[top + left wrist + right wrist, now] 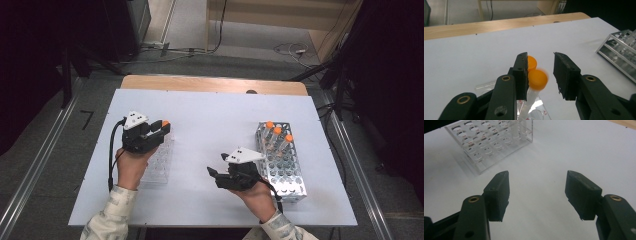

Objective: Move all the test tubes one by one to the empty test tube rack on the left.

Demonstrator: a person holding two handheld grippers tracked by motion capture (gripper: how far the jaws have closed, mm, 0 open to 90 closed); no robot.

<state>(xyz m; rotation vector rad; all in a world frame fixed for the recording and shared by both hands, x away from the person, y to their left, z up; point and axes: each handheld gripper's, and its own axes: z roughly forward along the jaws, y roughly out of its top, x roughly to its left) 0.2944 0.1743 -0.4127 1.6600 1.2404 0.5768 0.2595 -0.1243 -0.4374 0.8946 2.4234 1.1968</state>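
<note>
Left gripper (540, 75) over white tabletop (210, 125), grey floor (45, 150) around

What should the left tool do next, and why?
Probably lift straight up and away. The left tool is open, and the orange-capped tube between its jaws already stands in the clear rack, so it looks released.

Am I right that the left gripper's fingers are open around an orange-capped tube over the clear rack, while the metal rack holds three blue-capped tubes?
Not quite: the caps in the metal rack are orange, as the high view shows. The left gripper is indeed open around an orange-capped tube over the clear rack.
</note>
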